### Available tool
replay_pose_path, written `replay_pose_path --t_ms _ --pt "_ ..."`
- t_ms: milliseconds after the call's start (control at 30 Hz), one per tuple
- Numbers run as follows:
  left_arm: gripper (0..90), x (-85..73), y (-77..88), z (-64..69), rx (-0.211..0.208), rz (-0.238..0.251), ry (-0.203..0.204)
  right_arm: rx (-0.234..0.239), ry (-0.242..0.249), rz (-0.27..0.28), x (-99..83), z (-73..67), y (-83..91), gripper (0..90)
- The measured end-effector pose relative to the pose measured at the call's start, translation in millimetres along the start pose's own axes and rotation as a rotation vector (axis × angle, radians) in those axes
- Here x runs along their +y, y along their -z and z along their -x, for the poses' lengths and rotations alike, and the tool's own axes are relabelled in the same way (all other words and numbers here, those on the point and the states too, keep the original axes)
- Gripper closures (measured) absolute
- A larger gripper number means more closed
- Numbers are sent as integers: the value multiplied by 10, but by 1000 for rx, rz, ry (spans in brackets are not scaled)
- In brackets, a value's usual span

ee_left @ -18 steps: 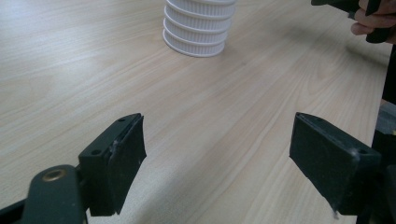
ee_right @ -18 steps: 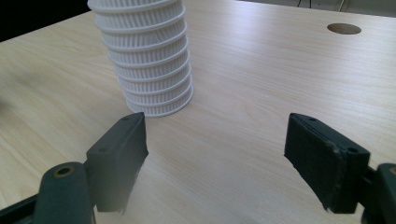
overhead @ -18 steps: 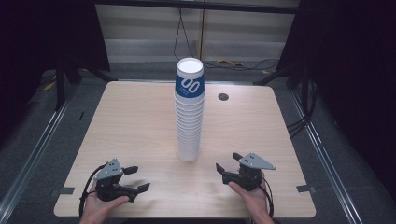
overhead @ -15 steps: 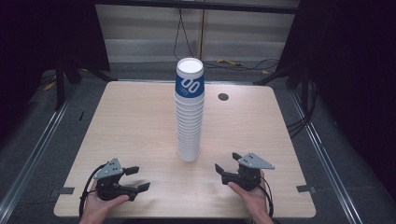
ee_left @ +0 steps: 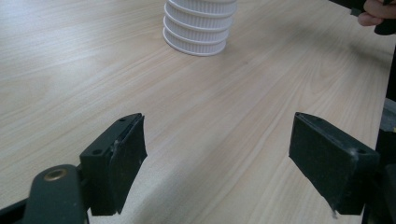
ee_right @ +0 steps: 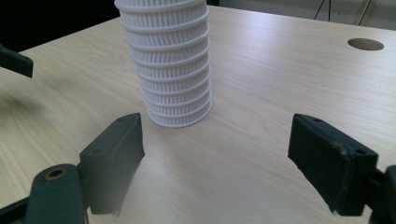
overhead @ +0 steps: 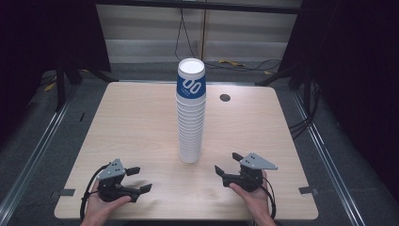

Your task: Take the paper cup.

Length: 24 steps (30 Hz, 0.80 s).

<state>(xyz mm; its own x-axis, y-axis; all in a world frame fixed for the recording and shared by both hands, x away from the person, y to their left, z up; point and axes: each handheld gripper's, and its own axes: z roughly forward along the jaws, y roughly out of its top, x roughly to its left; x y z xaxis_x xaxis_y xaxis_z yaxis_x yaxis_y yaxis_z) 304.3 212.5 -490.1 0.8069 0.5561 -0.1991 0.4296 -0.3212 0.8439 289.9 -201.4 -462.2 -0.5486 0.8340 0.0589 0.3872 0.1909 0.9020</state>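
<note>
A tall stack of white ribbed paper cups (overhead: 190, 127) stands upside down at the middle of the wooden table (overhead: 117, 122); its top cup has a blue band. Near the front edge my left gripper (overhead: 141, 179) rests in a hand, left of the stack, open and with nothing between its fingers. The left gripper view has its black jaws (ee_left: 217, 154) wide apart over bare wood, with the stack's base (ee_left: 198, 28) farther off. Right of the stack my right gripper (overhead: 226, 162) is open too. In its own view the jaws (ee_right: 217, 154) stand apart just short of the stack (ee_right: 170, 60).
A round dark cable hole (overhead: 225, 98) sits in the table behind and right of the stack, and it appears in the right gripper view (ee_right: 365, 44). Dark floor and metal rails surround the table. A cable hangs at the back.
</note>
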Motion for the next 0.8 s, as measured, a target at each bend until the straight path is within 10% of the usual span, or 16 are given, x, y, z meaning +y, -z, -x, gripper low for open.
replay_pose_path --t_ms 800 --pt "199 3 61 44 -4 19 -16 109 -13 33 342 -127 153 195"
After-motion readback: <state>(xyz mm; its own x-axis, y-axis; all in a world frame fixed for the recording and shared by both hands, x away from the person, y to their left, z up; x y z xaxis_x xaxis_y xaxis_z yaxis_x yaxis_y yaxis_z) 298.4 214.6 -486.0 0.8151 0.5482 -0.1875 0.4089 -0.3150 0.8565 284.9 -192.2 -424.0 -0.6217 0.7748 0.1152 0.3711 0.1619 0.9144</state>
